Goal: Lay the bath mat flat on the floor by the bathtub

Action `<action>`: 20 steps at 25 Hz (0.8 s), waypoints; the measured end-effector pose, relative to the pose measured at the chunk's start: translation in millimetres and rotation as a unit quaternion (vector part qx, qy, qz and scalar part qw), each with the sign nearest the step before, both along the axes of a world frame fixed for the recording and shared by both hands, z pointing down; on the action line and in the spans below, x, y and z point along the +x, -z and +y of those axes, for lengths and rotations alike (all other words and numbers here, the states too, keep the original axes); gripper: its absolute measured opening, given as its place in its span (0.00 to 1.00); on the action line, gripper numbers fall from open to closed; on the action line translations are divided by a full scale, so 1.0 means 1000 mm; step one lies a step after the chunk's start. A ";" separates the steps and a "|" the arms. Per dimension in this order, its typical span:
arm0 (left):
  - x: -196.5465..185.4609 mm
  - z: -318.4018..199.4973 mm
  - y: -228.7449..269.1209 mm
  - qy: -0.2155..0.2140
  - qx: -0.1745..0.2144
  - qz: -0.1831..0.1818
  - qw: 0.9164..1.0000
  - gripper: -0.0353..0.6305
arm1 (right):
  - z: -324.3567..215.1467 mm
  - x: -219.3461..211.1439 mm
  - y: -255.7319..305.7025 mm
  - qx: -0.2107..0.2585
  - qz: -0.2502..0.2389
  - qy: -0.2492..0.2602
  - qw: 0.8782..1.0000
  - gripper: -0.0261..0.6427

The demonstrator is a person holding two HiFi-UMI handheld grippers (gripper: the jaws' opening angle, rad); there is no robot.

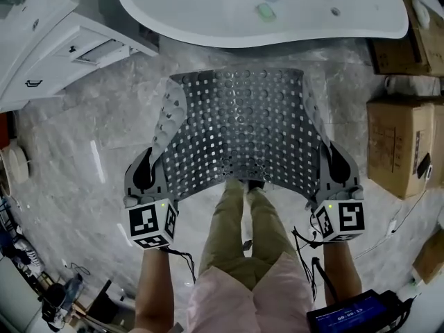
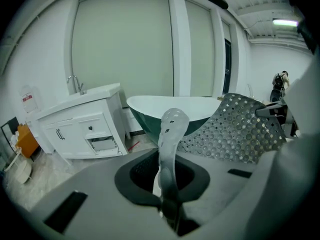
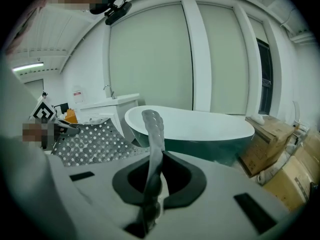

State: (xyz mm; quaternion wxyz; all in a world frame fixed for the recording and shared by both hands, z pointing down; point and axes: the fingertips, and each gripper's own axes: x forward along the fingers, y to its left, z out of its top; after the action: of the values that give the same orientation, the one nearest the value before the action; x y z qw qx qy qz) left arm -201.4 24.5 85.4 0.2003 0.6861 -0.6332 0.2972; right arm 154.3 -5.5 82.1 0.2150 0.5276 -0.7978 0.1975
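Each set of fingers is pressed shut on a near corner of the bath mat (image 1: 243, 123). The left gripper (image 1: 151, 164) pinches the left corner and the right gripper (image 1: 330, 159) the right one. In both gripper views a strip of the holed grey edge stands up straight out of the closed fingers. Nothing else is held.

Between the two sets of fingers the mat hangs spread out in the air. Its near edge sags a little over the person's legs (image 1: 246, 220). Just beyond the fingers on each side, the side edges curl upward and inward. The far edge reaches toward the bathtub (image 1: 263, 9), and I cannot tell whether it touches the floor (image 1: 90, 151) yet.

The step in hand looks like lowering the mat. To do it well:

- Hold the two grippers level and well apart, so the sheet stays taut and square to the tub.
- Let the far edge meet the floor first, just beside the tub's base.
- Then bring the fingers down and back toward the body, so the rest rolls flat without a fold.
- Move the feet back from under the near edge, or the mat will land on them.
- Open the fingers only once both corners rest on the floor.
- The curled sides may spring up, so press them down.

Farther out, the white cabinet (image 1: 55, 47) stands beyond the left fingers and the cardboard boxes (image 1: 395, 144) beyond the right. Both are well apart from the mat.
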 end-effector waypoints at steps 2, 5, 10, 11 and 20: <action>-0.008 0.006 0.003 0.011 0.002 -0.006 1.000 0.11 | 0.000 -0.005 0.002 0.004 -0.005 0.006 1.000 0.08; -0.012 0.017 0.007 0.026 0.007 -0.010 1.000 0.11 | 0.005 -0.007 0.003 0.009 -0.011 0.016 1.000 0.08; -0.006 0.026 0.009 0.028 0.012 -0.014 0.999 0.11 | 0.017 -0.003 0.000 0.008 -0.016 0.021 1.000 0.08; -0.005 0.026 0.008 0.026 0.011 -0.013 1.000 0.11 | 0.018 -0.003 -0.001 0.006 -0.016 0.019 1.000 0.08; 0.008 0.033 -0.007 0.004 -0.003 -0.007 1.000 0.11 | 0.028 0.007 -0.010 -0.002 -0.007 0.011 1.000 0.08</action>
State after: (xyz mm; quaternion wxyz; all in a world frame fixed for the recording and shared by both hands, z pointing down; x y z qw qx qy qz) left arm -193.7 57.2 92.6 0.1990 0.6809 -0.6360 0.3036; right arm 161.4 22.9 91.9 0.2130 0.5167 -0.8047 0.2002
